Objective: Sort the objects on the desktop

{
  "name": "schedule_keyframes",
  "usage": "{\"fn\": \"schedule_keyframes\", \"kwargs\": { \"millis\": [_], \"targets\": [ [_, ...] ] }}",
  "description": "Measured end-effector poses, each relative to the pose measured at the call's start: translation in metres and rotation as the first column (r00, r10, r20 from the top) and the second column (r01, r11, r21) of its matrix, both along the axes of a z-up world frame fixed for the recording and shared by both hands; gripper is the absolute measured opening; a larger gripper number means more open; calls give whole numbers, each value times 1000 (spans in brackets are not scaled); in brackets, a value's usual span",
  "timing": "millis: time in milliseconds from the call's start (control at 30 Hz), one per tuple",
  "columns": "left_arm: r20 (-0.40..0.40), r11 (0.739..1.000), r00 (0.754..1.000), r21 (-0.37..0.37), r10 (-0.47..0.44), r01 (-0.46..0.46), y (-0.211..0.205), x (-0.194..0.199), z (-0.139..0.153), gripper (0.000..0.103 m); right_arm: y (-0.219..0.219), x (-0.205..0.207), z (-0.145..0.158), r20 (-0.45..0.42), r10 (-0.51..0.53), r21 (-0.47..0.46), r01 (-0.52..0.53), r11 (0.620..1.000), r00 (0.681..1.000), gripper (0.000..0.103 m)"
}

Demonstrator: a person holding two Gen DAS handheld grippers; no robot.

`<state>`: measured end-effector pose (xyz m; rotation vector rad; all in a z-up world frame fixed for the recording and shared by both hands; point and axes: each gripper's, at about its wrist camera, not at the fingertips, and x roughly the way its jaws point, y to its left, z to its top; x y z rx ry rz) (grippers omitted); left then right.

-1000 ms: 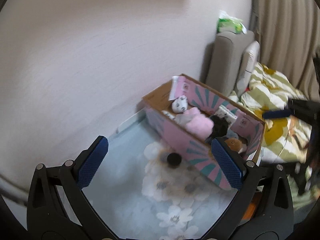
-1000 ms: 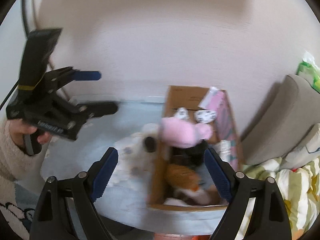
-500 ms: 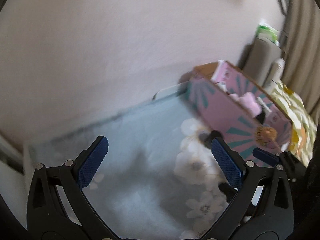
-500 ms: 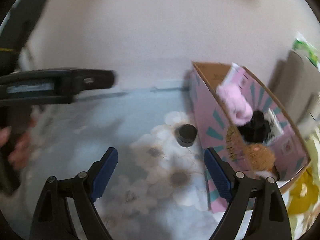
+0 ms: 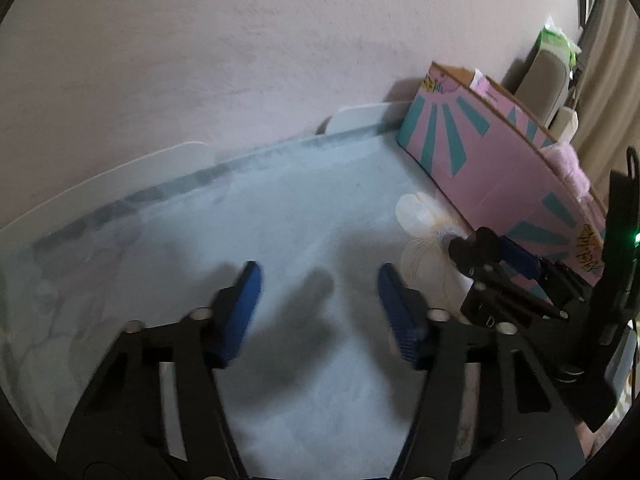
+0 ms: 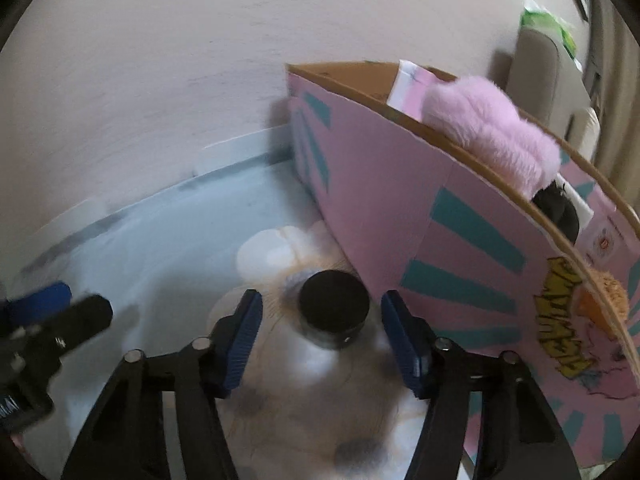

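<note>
A small jar with a black lid (image 6: 334, 309) stands on the flower-print table cover, close beside the pink and teal cardboard box (image 6: 400, 208). My right gripper (image 6: 321, 330) is open, low over the table, with the jar between its blue pads without touching. The box holds a pink fluffy toy (image 6: 492, 128), a black item and an orange plush. My left gripper (image 5: 318, 308) is open and empty over the bare light-blue cover (image 5: 280, 220). In the left wrist view the right gripper (image 5: 496, 264) is at the right beside the box (image 5: 480, 152).
A pale wall runs behind the table. A grey chair back (image 5: 544, 80) with a green packet on top stands behind the box. The left gripper's tip (image 6: 56, 320) shows at the left of the right wrist view.
Both grippers have dropped toward the table. The right gripper has closed in on the black-lidded jar, which now sits between its fingers. The left gripper swung left, away from the box.
</note>
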<state>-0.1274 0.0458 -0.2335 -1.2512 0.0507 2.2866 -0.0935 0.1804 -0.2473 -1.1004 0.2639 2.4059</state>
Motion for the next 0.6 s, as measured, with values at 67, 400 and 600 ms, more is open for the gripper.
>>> {"fn": "schedule_keyframes", "kwargs": {
  "millis": [67,400,600],
  "targets": [
    [3,1000,1000,2,-14,14,6,-3,-4,34,4,-2,-4,3,-4,-11,4,1000,1000,37],
    [-47,999,998,-4,-40,40,20,0,6,10,11,6,4,-27,40,-52,-41,998,999,32],
    [-95,999,995,2,-41,41,22,2,50,9,-1,13,45,-60,127,-66,-131,989,990,32]
  ]
}}
